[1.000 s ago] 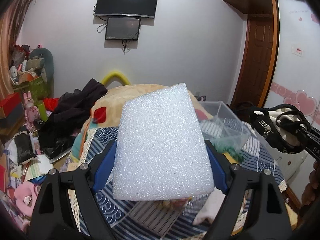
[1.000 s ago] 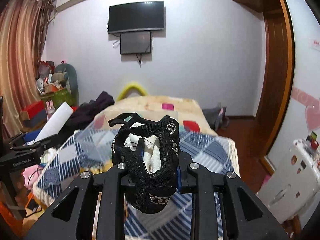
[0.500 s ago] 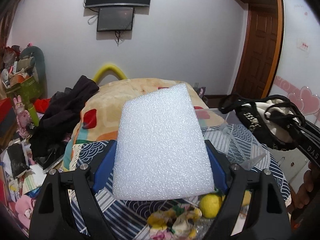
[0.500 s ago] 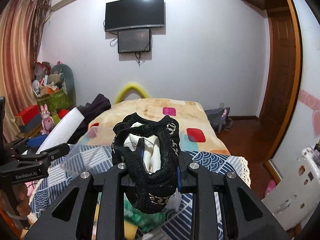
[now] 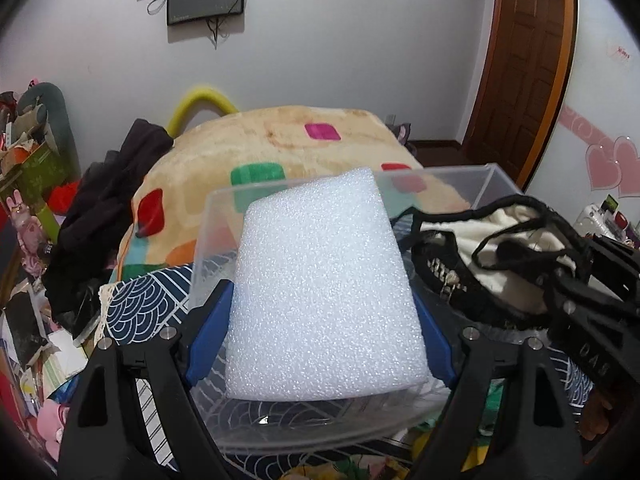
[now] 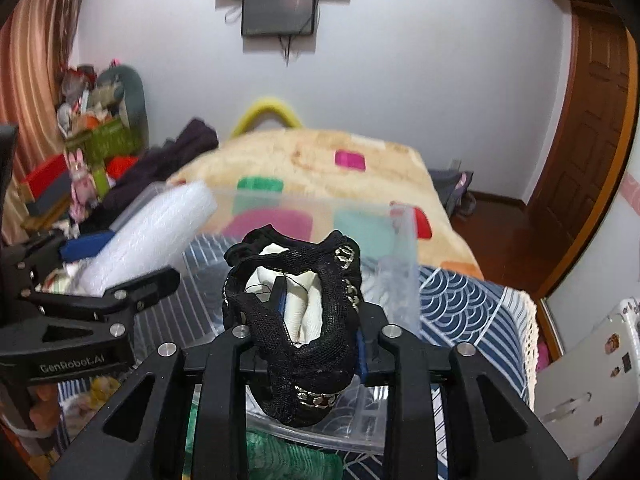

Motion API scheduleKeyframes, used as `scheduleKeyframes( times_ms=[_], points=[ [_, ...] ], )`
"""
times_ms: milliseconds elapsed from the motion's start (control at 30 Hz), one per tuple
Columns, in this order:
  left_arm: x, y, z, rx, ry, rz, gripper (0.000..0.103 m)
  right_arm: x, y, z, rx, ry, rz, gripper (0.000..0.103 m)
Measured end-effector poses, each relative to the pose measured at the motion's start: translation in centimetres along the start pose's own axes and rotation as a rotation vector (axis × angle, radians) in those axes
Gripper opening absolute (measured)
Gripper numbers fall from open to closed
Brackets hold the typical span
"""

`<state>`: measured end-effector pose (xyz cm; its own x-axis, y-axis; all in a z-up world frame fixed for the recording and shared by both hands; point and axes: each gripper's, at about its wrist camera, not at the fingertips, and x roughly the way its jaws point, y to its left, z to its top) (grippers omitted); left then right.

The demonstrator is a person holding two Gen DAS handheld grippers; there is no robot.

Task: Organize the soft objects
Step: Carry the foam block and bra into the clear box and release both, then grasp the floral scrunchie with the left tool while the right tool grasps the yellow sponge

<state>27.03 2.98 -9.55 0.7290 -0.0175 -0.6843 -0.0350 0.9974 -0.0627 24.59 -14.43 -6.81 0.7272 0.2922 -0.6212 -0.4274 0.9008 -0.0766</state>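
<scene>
Left tool (image 5: pixel 320 320) is clamped on a white foam block (image 5: pixel 324 288), blue pads pressing both flanks, and the block hangs over the open mouth of the clear plastic bin (image 5: pixel 496 176). Right tool (image 6: pixel 304 320) is pinched tight on a black mesh pouch (image 6: pixel 296 312) with cream fabric bulging out of its top and a chain trim hanging below; it too hovers above the bin, just beside the foam. The bin sits on a blue wave-patterned cloth (image 5: pixel 136 300), with the patchwork blanket (image 5: pixel 280 140) on the bed behind it.

By my reading, this is the drop-in step, both soft pieces poised for the same container. To do it cleanly, lower the foam first, flat face down against the left wall, so it claims a tidy slab of floor and leaves the right side open. It looks light and springy, so ease the pads apart only once it rests on the bottom, or it may bounce. The pouch is floppy and its loose strap could snag a finger; bring it low, let go slowly, and draw the tool straight up. Keep the two tools apart as they descend: they are close already.
</scene>
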Motion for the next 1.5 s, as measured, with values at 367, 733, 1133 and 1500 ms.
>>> scheduleKeyframes(
  times_ms=[367,733,1133,1500],
  points=[
    [-1.1,-0.5,-0.7,0.016,0.016,-0.012,0.086,-0.7,-0.5,-0.8,-0.039,0.068,0.029,0.051],
    [-7.2,0.4,-1.2,0.001,-0.093,0.003,0.099,-5.3,-1.2,-1.2,-0.033,-0.020,0.051,0.070],
    [-10.8,1.1,-5.7,0.015,-0.131,0.041,0.102,-9.1,0.1,-2.8,0.018,-0.138,0.086,0.081],
    [-8.7,0.4,-10.7,0.042,-0.051,0.019,0.102,-6.5,2.8,-6.0,0.034,-0.038,0.125,0.081]
  ],
)
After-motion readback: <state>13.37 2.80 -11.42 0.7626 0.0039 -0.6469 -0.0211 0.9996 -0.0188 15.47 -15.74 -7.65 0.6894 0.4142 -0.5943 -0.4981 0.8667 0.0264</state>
